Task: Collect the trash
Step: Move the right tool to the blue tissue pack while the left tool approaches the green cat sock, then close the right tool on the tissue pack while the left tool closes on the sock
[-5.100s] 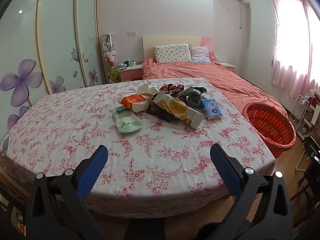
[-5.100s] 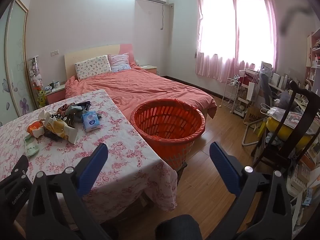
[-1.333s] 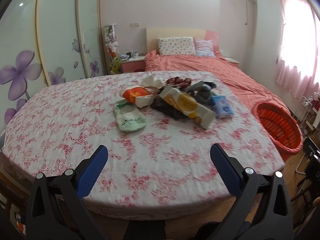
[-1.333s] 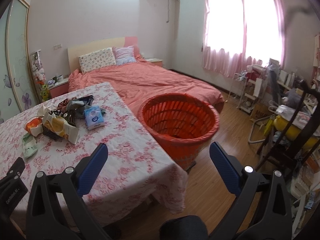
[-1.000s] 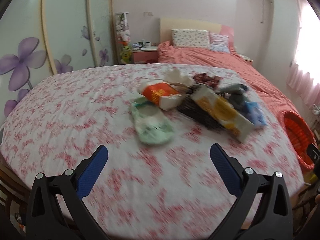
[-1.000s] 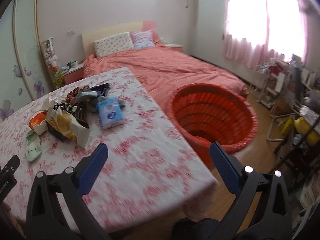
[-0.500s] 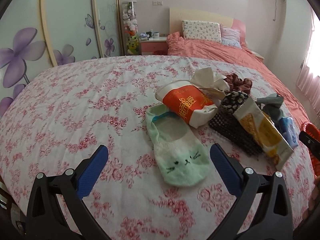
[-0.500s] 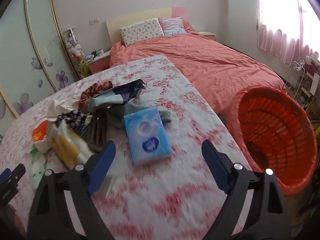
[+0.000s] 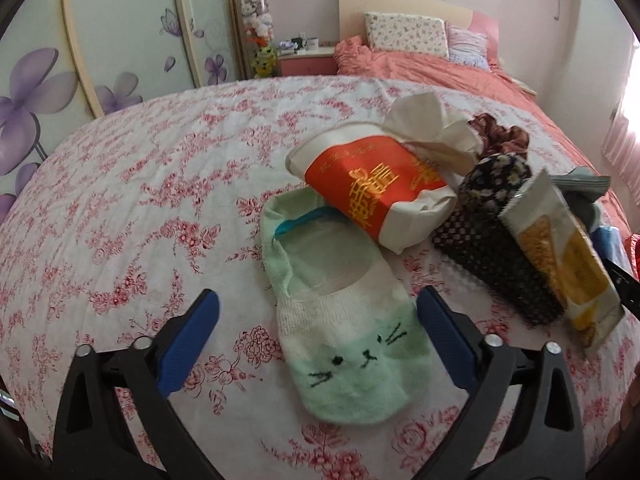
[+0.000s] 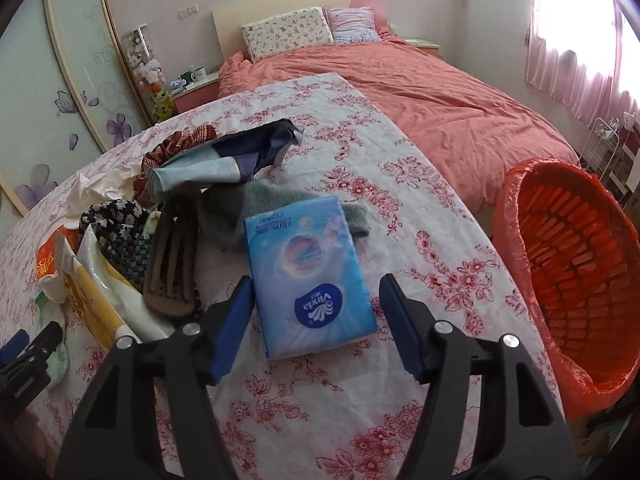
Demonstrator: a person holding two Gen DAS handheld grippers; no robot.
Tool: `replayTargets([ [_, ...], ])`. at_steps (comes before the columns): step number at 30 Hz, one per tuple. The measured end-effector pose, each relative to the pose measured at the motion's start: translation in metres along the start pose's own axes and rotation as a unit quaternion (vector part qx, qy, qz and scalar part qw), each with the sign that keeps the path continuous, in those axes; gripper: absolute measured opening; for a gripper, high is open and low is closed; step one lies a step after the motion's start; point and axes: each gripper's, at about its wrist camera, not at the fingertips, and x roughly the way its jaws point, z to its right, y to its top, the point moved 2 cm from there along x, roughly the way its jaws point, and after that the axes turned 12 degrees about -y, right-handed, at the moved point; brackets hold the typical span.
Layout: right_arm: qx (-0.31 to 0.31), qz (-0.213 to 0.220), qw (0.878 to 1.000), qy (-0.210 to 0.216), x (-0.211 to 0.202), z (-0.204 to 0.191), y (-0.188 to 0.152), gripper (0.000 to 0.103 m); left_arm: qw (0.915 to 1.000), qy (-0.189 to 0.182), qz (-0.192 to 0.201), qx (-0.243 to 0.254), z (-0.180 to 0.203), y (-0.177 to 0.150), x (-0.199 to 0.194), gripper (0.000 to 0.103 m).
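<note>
on the flowered tablecloth, a mint cat-face sock is straddled by the left gripper, jaws wide and closing, untouched, its long axis running away from the camera. the blue tissue pack, likewise lengthwise, is bracketed by the right gripper, closing; the orange basket stands just right.

A table under a pink-flowered cloth carries a heap of things. Between the left claw's fingers lies a mint cat-face sock; beyond it an orange-and-white packet; to its right a dark patterned pouch and a yellow snack bag. A blue tissue pack lies between the right claw's fingers.
</note>
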Motion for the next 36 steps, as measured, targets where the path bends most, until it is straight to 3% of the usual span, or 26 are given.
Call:
replayTargets([
  [2,0.000,-0.002,1.000,0.000,0.001,-0.001,0.001,0.064,0.9998,-0.010,-0.012,-0.014,-0.006,0.000,0.004,0.085],
  [5,-0.005,-0.001,1.000,-0.004,0.002,-0.002,0.002,0.057,0.9998,-0.015,-0.007,-0.013,-0.013,0.001,-0.002,0.076],
  [11,0.012,-0.002,1.000,-0.002,0.002,0.008,0.003,0.056,0.9995,0.017,-0.001,-0.026,-0.043,0.007,-0.007,0.076],
  [18,0.006,-0.002,1.000,-0.003,0.002,0.008,0.003,0.058,0.9993,-0.015,-0.007,-0.035,-0.049,0.002,-0.009,0.076],
  [21,0.004,-0.002,1.000,-0.003,0.001,0.005,0.002,0.058,0.9976,-0.054,-0.001,-0.043,-0.043,0.001,-0.016,0.076],
  [26,0.001,-0.004,1.000,-0.003,-0.001,0.001,0.000,0.058,0.9970,-0.070,0.015,-0.028,-0.025,0.003,-0.026,0.083],
  [31,-0.003,-0.005,1.000,0.000,-0.002,0.000,-0.001,0.058,0.9975,-0.069,-0.012,-0.003,-0.002,-0.004,-0.012,0.082],
  [33,-0.007,-0.004,1.000,-0.002,-0.002,-0.001,-0.002,0.057,0.9978,-0.063,-0.019,0.001,0.002,-0.006,-0.008,0.079],
  [36,-0.010,-0.003,1.000,-0.002,-0.003,-0.001,-0.003,0.053,0.9984,-0.055,-0.010,0.012,0.006,-0.006,-0.009,0.057],
])
